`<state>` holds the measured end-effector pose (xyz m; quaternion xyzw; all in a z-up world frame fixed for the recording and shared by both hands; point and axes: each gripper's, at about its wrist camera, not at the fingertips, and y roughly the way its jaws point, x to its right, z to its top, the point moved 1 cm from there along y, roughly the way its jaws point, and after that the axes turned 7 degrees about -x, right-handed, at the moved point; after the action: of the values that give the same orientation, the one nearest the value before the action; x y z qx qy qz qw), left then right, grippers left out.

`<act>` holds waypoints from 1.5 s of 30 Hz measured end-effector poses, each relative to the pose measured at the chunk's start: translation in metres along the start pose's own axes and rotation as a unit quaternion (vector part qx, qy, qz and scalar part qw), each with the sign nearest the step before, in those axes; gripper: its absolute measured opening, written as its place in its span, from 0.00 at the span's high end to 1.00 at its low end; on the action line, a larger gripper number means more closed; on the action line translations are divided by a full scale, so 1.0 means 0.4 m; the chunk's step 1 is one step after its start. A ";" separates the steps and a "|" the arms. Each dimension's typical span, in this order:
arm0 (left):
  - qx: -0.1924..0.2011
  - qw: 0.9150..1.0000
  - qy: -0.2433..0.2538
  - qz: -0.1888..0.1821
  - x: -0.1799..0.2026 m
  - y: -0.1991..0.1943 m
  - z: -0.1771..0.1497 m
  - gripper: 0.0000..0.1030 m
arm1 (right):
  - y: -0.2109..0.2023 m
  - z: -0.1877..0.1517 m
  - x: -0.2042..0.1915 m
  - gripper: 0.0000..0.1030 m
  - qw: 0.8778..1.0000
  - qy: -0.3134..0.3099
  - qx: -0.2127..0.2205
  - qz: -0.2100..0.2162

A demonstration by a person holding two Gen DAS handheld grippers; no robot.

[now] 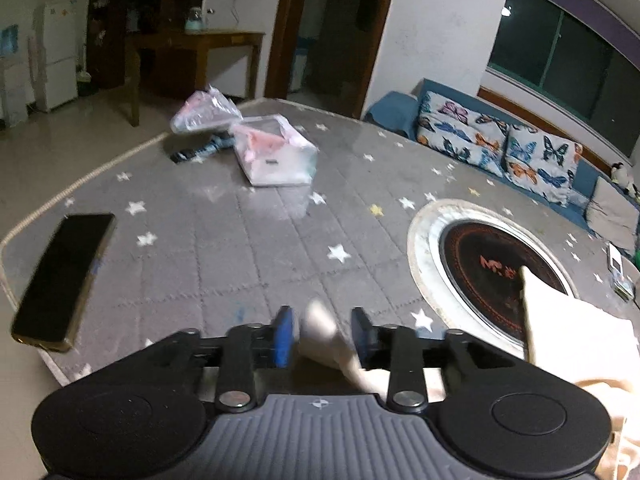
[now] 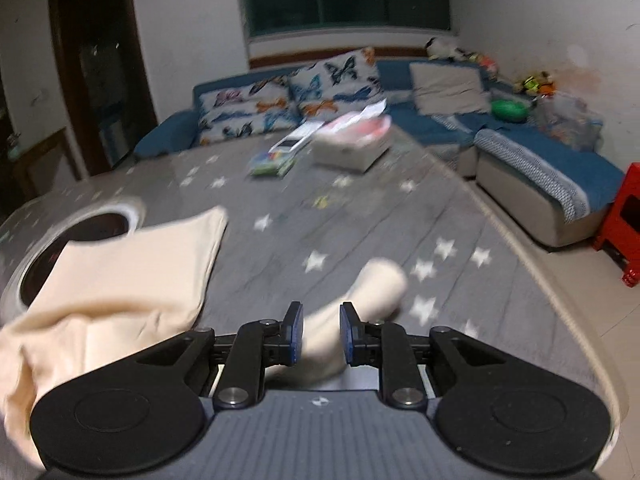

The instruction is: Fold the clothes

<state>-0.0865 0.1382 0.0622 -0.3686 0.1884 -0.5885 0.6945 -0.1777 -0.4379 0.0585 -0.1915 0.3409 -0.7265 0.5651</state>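
A cream garment lies on the grey star-patterned table cover, partly over a round black hotplate; the left wrist view shows the garment at the right. My left gripper is open. A narrow cream strip runs between its blue pads, with a gap at the left pad. My right gripper is shut on a rolled cream sleeve, which fills the space between its pads and sticks out ahead over the table.
A black phone lies near the table's left edge. Two plastic bags sit at the far side. A box and booklets lie farther back. A blue sofa and a red stool stand beyond the right edge.
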 end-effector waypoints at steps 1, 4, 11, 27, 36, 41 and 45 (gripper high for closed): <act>0.003 1.000 -0.002 0.001 -0.001 -0.004 0.005 0.60 | 0.011 0.011 0.002 0.81 1.000 0.000 0.001 0.000; 0.007 1.000 -0.004 0.000 0.003 -0.009 0.016 0.55 | 0.046 0.045 0.009 0.81 1.000 0.000 0.004 0.000; 0.005 1.000 0.012 -0.013 0.038 0.001 0.025 0.55 | 0.150 0.034 0.044 0.78 0.998 0.023 -0.043 -0.041; -0.029 0.979 0.116 -0.165 0.304 0.034 -0.022 0.52 | 0.180 0.035 0.026 0.94 0.997 -0.006 -0.039 -0.069; -0.068 0.919 0.241 -0.305 0.567 0.005 -0.120 0.52 | 0.084 0.047 0.043 0.97 0.998 0.016 0.030 -0.046; -0.089 0.877 0.293 -0.370 0.687 -0.014 -0.174 0.52 | 0.001 0.051 0.058 0.97 0.996 0.026 0.068 -0.042; -0.110 0.844 0.329 -0.408 0.759 -0.016 -0.225 0.48 | -0.058 0.011 0.092 0.97 0.995 0.048 0.073 -0.049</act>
<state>-0.0818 -0.1787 0.0600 -0.2714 0.3014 -0.8810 0.2436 -0.2017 -0.4713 0.0742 -0.1307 0.3040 -0.7845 0.5245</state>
